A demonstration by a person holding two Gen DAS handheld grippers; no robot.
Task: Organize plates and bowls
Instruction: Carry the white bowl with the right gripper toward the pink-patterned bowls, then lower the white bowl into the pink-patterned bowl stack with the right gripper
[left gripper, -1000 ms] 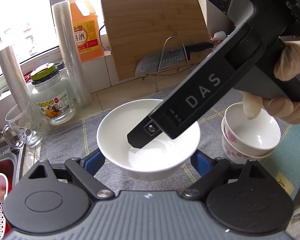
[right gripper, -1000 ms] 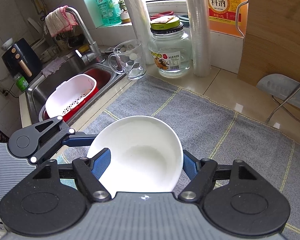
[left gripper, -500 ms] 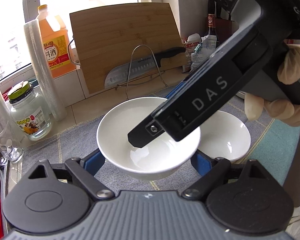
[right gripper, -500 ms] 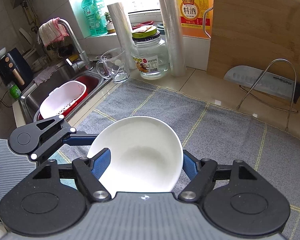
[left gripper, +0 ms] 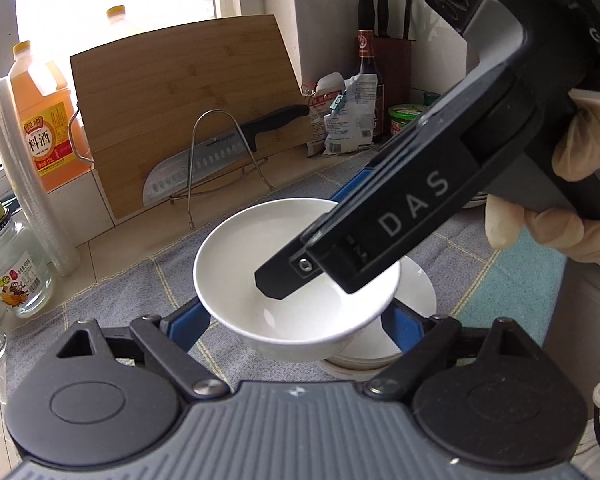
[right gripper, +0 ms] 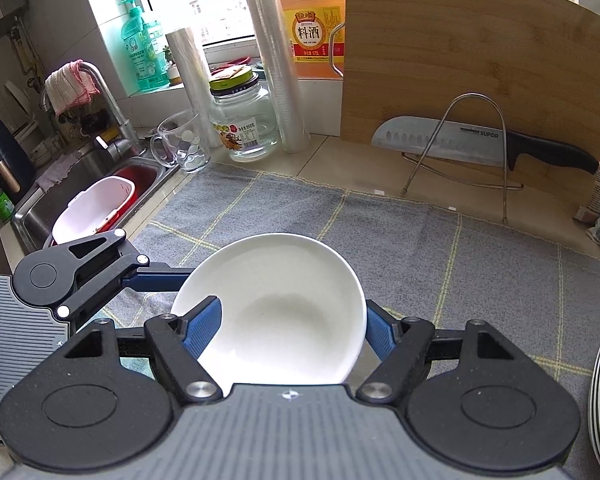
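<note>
1. We hold one white bowl (left gripper: 296, 280) in both grippers, lifted above the grey cloth (right gripper: 400, 232) on the worktop.
2. Our left gripper (left gripper: 296, 320) has its jaws clamped on the bowl's outer sides.
3. Our right gripper (right gripper: 284, 328) has its jaws pinched on the bowl's rim, one finger inside.
4. A second white bowl (left gripper: 416, 292) sits just below and behind the held one, near the worktop's right edge.

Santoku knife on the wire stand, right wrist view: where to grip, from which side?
Take the knife by its black handle, coming from the right in that view. It lies roughly level through the wire stand against the bamboo cutting board; only the handle sticks out clear past the stand.
</note>
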